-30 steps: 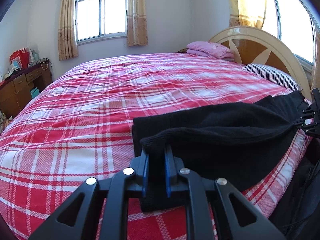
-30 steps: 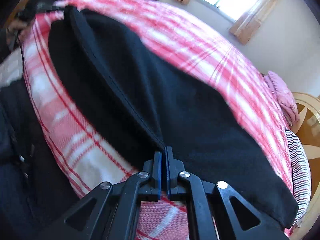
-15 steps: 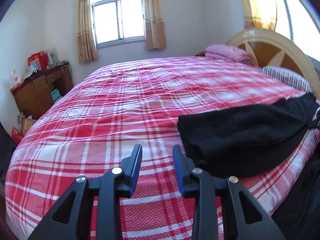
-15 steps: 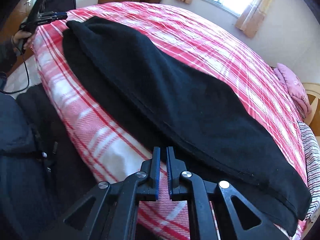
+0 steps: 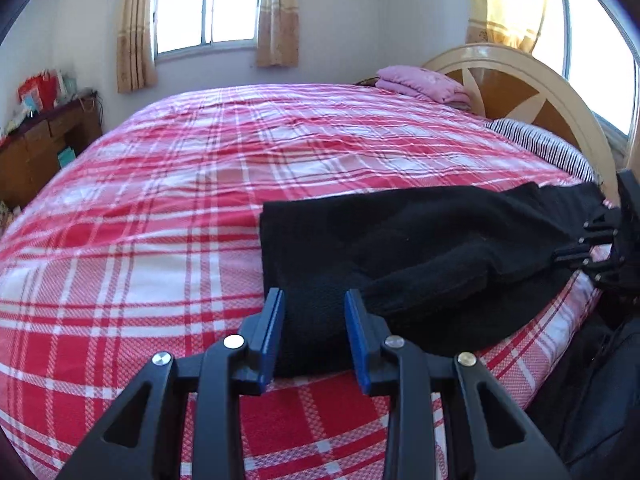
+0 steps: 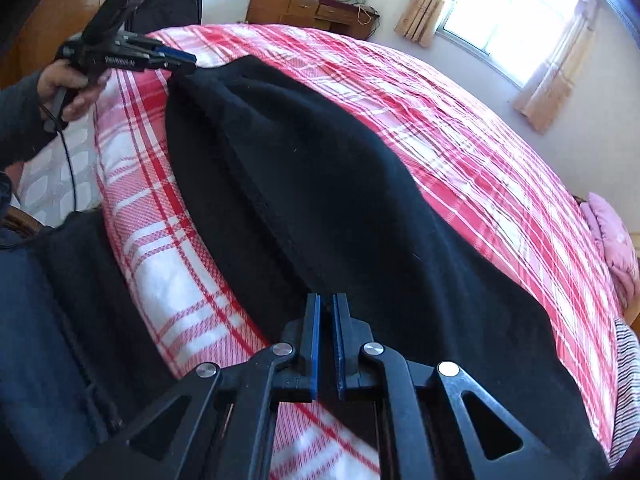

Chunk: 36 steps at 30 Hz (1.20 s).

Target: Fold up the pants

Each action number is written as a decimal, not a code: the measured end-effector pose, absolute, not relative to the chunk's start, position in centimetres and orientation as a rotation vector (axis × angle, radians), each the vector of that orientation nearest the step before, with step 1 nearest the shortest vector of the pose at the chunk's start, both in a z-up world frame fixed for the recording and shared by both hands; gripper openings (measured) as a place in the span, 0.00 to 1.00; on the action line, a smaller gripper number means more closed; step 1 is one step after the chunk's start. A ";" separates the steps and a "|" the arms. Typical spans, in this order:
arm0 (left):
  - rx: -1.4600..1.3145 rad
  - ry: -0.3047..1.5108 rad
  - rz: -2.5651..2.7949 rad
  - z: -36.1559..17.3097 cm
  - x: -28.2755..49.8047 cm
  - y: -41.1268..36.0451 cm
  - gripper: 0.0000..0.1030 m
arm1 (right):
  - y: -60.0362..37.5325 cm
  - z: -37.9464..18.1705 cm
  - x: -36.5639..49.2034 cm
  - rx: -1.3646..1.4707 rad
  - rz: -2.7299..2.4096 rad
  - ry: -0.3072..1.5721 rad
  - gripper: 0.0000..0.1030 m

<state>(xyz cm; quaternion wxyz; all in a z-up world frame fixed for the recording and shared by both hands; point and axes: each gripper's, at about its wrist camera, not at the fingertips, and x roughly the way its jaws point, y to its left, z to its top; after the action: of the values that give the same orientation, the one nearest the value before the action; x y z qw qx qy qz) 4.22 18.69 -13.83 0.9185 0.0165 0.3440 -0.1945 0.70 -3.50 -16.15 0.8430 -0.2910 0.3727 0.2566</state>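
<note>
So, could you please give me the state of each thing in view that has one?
black pants: laid out long along the bed edge, one layer over another
left claw: open, jaws just been opening, pants end between the pads but not pinched
right claw: shut, apparently on the pants' other end
plaid bedspread: spread flat
pink blanket: folded, by the headboard
curtains: drawn aside

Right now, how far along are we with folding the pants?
Done: the pants lie along the edge of the bed, one leg apparently laid over the other lengthwise. In hand: the right gripper looks shut on one end. The left gripper has just been opening its jaws, and the other end sits between them unpinched. Left: the crosswise folds, since the pants are at full length.
</note>
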 end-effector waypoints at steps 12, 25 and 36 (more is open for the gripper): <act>-0.069 0.777 -0.422 -14.7 4.9 19.0 0.43 | -3.4 -16.3 1.8 -0.567 0.522 0.797 0.13; -0.059 0.776 -0.396 -14.2 5.0 19.3 0.10 | -4.1 -16.3 2.3 -0.497 0.522 0.807 0.13; -0.078 0.791 -0.414 -14.5 5.1 19.1 0.09 | -3.8 -16.3 2.1 -0.474 0.537 0.818 0.11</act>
<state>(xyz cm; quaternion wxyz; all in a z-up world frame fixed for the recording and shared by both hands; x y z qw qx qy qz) 5.13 19.11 -14.52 0.9014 -0.0375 0.3823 -0.2000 2.15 -3.77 -16.30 0.8558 -0.2257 0.3892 0.2554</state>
